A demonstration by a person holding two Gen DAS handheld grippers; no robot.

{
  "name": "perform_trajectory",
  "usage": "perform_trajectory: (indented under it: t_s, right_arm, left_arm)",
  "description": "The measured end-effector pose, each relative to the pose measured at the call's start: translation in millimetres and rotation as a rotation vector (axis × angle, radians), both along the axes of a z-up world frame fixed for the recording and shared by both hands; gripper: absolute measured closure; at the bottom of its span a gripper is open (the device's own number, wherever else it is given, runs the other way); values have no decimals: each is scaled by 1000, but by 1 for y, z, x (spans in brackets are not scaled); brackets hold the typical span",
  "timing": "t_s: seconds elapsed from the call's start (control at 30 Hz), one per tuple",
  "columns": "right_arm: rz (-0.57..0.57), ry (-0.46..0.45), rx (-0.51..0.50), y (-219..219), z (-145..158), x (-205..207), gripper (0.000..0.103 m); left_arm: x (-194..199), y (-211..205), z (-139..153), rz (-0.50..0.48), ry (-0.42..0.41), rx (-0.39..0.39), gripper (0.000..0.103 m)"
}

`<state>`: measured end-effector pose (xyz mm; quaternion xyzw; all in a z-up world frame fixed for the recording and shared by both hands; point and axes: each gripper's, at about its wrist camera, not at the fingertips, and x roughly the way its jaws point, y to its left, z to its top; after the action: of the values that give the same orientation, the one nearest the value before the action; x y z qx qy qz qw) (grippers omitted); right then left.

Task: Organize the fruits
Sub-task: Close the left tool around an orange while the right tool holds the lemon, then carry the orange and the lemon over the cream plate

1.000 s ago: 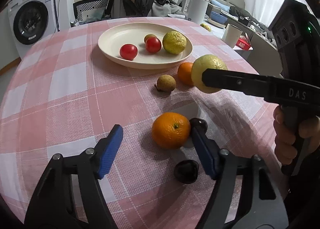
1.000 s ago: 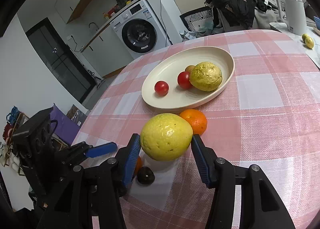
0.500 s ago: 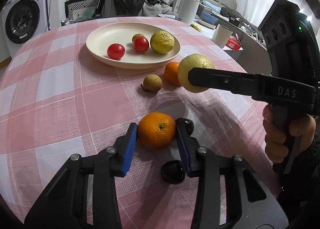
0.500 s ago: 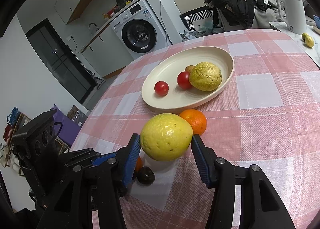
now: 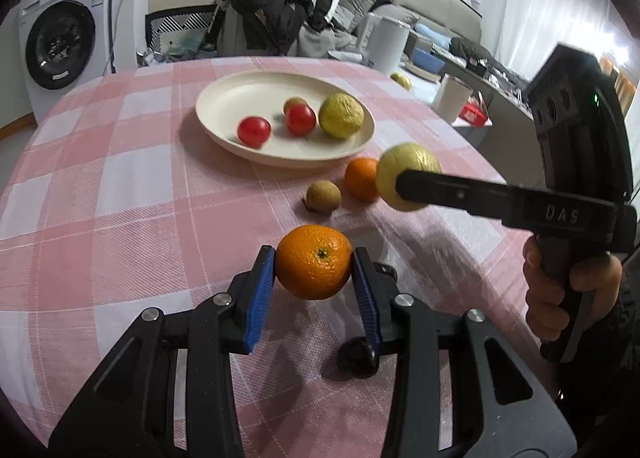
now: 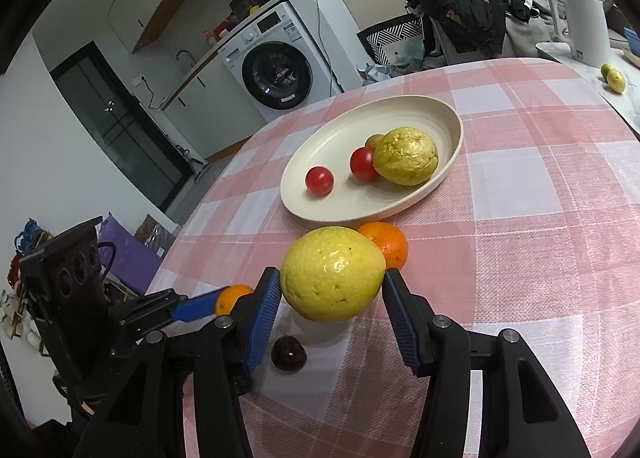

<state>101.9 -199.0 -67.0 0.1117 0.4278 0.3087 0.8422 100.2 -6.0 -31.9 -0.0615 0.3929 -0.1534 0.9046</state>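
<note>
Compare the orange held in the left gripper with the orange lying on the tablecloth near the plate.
The round orange in the left gripper is clamped between blue pads and looks lifted off the pink checked tablecloth; the other orange lies free on the cloth beside the cream plate. The held one shows its stem dimple; the other is half hidden behind the yellow-green fruit. Both are bright orange and round.
</note>
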Motion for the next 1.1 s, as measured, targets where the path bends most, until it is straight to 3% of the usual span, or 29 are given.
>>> perform_trajectory:
  t_s: [0.53,1.1]
  right_arm:
    - [-67,-29,-2,-17,8,15,50]
    - [-60,-42,-35,7,12,45,50]
  left_arm:
    - [23,3,20,65,-88,40,67]
    - [76,0,27,106,-119,50,67]
